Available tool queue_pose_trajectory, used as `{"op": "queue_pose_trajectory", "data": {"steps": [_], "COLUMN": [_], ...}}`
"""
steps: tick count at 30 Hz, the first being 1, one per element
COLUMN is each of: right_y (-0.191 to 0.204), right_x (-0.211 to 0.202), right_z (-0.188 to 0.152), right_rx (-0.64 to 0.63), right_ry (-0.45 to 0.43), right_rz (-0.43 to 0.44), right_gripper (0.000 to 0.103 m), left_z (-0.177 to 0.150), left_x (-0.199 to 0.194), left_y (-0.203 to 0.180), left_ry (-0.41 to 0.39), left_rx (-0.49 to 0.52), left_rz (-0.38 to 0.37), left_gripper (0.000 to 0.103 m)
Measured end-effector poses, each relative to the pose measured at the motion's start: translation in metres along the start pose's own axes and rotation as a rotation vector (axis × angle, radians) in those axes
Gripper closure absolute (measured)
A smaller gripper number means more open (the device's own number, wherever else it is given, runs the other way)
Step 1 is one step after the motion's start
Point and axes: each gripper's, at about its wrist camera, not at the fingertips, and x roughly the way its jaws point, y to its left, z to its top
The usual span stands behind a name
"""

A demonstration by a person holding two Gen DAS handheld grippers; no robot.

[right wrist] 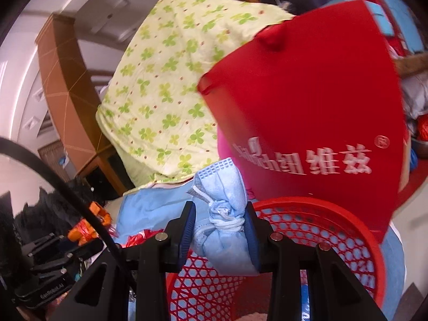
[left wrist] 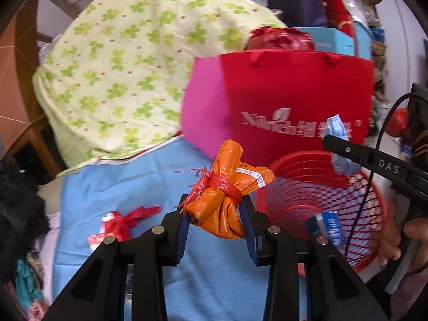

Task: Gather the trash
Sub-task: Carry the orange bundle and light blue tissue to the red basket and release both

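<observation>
- Your left gripper point(left wrist: 215, 214) pinches an orange wrapper bundle point(left wrist: 227, 195) tied round with red plastic string; both blue pads press its sides, and the bundle stands up between them at the centre of the left wrist view.
- Your right gripper point(right wrist: 220, 230) is clamped on a wadded blue face mask point(right wrist: 227, 214), its white ear loop knotted round the middle; the mask fills the gap between the pads.
- In the left wrist view that right gripper point(left wrist: 331, 144) reaches in from 3 o'clock, with the mask point(left wrist: 335, 128) at its tip above the far rim of the red mesh basket point(left wrist: 294, 198).
- The basket sits at 4 o'clock from the orange bundle, just beside it, and a blue packet point(left wrist: 327, 227) lies inside.
- In the right wrist view the basket point(right wrist: 321, 230) lies right under and beyond the mask, from 4 to 6 o'clock.
- A red paper bag point(left wrist: 294, 99) with white lettering stands behind the basket at 1 o'clock, a pink one point(left wrist: 203, 107) touching its left side.
- On the blue cloth point(left wrist: 120, 187) at 8 o'clock of the bundle lies a red-and-white scrap point(left wrist: 120, 224), well apart from the basket.
- A clover-print quilt point(left wrist: 120, 75) is heaped at 11 o'clock.
- Your hand point(left wrist: 401, 235) shows at the right edge.
</observation>
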Motion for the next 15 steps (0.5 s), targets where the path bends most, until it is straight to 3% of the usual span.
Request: {"op": "queue_pose_trajectory", "data": {"steps": [6, 12, 14, 15], "right_y": [-0.042, -0.063, -0.063, -0.063], "right_x": [-0.029, -0.035, -0.033, -0.032], "right_z": [0.002, 0.002, 0.002, 0.002], "right_rx": [0.151, 0.228, 0.231, 0.233], "right_ry": [-0.049, -0.033, -0.023, -0.016], "right_rz": [-0.023, -0.04, -0.045, -0.048], "right_gripper": [0.063, 0.063, 0.061, 0.054], "left_z": [0.006, 0.004, 0.003, 0.002], "left_x": [0.011, 0.021, 0.023, 0.025], "left_y": [-0.028, -0.054, -0.059, -0.061], "left_ry": [0.021, 0.039, 0.042, 0.044], "left_rx": [-0.009, -0.005, -0.006, -0.007], "left_rz": [-0.146, -0.222, -0.232, -0.234], "left_gripper": [0.065, 0.063, 0.06, 0.052]}}
